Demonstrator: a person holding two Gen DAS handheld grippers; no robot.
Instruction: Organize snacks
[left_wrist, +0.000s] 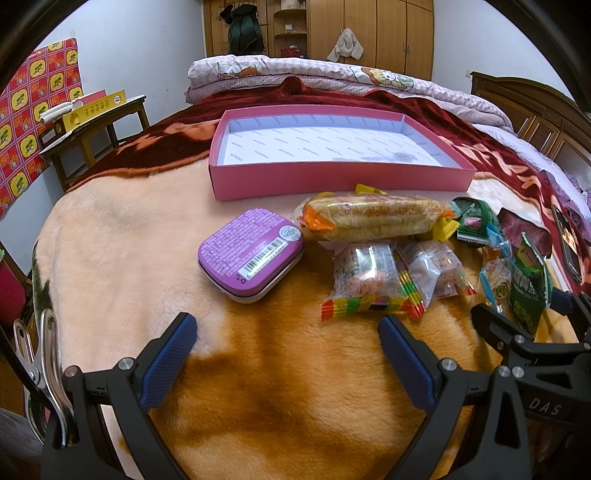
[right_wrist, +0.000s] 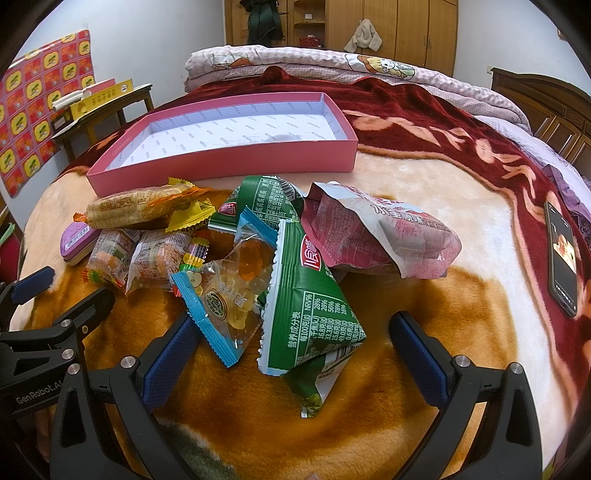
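Lying between the open right hand-held gripper fingers: green snack packet.

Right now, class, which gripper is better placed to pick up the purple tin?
Left. The left gripper is open just short of the purple tin; the right gripper faces the green packet.

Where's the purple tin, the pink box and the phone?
purple tin (left_wrist: 251, 251): left wrist view, on its labelled lid.
pink box (right_wrist: 229, 162): right wrist view, on its near outer wall.
phone (right_wrist: 563, 254): right wrist view, on its screen.
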